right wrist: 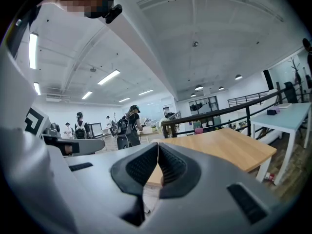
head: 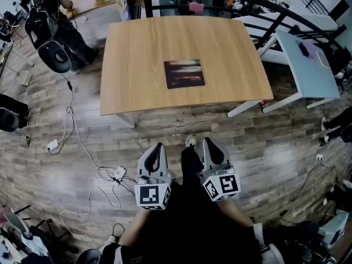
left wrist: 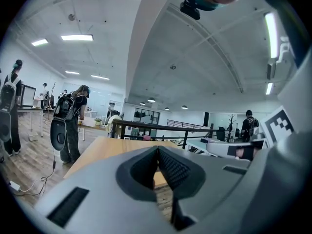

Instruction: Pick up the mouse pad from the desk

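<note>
While the left hand-held gripper (head: 159,147) and right hand-held gripper (head: 209,143) are closed, empty, the dark rectangular mouse pad (head: 184,73) looks thin, floppy: pinch an edge.

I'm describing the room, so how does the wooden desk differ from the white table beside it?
The wooden desk has a brown wood-grain top; the white table has a pale one. The desk carries a dark mouse pad near its middle; the table holds a small object near its far end. Both tops are rectangular.
</note>
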The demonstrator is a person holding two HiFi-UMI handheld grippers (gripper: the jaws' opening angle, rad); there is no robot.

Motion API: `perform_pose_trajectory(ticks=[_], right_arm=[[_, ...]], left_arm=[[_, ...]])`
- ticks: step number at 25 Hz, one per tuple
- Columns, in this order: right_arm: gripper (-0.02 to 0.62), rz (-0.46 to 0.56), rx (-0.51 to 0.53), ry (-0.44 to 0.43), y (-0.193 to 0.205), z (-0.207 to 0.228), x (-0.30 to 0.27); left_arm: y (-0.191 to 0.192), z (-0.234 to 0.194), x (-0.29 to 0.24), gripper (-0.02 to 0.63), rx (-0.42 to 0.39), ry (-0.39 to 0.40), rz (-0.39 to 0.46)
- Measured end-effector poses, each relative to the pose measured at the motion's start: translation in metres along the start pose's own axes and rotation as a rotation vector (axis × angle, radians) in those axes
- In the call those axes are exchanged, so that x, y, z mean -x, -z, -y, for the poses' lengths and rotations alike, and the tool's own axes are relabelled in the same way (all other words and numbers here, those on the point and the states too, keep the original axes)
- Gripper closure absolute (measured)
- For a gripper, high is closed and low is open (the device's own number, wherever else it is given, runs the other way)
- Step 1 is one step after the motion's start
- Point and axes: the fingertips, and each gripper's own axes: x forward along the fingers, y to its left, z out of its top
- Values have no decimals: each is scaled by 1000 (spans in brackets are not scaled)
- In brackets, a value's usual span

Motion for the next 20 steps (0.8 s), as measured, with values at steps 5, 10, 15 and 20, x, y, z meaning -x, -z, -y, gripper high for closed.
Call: perform_pose_trajectory(ticks=[5, 10, 15, 20], right_arm=[[565, 5, -2, -23, -11, 24, -42], [565, 0, -2, -37, -26, 60, -90], [565, -5, 2, -64, -46, 90, -134], [565, -26, -4, -96, -53, 119, -174]], left_arm=[[-11, -5, -49, 583, -5, -11, -3], [-22, -2, -110, 583, -9, -9, -12], [-39, 0, -161, 583, -13, -33, -14], [-45, 0, -208, 583, -4, -66, -31]])
